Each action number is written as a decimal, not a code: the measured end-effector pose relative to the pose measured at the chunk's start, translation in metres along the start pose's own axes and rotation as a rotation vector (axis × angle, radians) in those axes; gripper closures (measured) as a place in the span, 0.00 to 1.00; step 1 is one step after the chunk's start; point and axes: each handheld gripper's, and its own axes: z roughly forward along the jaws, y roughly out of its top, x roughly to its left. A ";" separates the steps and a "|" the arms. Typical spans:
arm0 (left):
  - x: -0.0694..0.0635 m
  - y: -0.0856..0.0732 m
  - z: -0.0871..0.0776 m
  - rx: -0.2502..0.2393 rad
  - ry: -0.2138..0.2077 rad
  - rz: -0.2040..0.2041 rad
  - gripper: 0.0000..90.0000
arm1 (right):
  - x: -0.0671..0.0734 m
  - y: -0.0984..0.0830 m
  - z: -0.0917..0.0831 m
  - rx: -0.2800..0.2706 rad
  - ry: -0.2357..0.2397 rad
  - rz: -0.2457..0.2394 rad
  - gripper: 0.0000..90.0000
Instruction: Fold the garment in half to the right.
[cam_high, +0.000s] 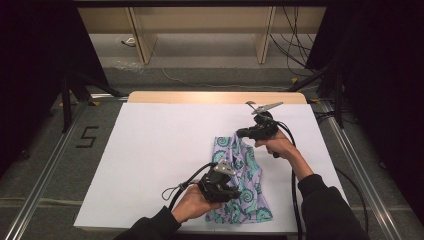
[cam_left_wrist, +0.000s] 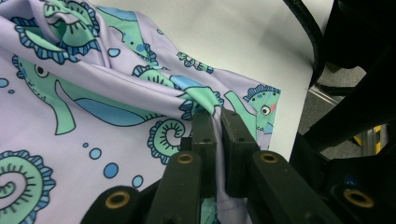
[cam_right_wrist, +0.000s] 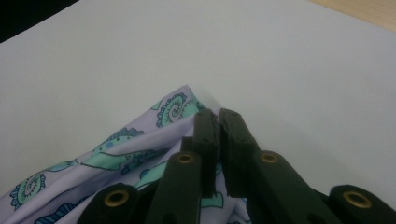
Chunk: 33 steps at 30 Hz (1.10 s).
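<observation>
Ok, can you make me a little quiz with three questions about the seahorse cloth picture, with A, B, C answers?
1. Where does the cloth lie?
A. On the white table top
B. On the grey floor
C. On the wooden shelf

2. What is the cloth's main colour?
A. Bright red
B. Pale purple with green and blue seahorses
C. Plain black

3. What is the left gripper doing?
A. Standing wide open above the cloth
B. Shut on a fold of the cloth
C. Holding a cup

Answers:
1. A, since the high view shows the cloth spread on the white table, toward its right side.
2. B, since the left gripper view shows lilac fabric printed with green and blue seahorses and bubbles.
3. B, since its two black jaws stand close together with fabric pinched between them; the right gripper pinches another edge likewise.
</observation>
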 end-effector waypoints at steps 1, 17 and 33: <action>0.000 0.000 0.001 0.001 -0.001 0.000 0.94 | -0.001 -0.002 0.000 -0.001 -0.002 0.006 0.95; -0.010 0.007 0.025 0.015 -0.014 0.037 0.94 | -0.016 -0.022 -0.011 0.000 -0.025 0.067 0.91; -0.036 0.020 0.030 -0.040 -0.093 0.070 0.53 | -0.003 -0.018 -0.035 -0.025 -0.159 0.066 0.50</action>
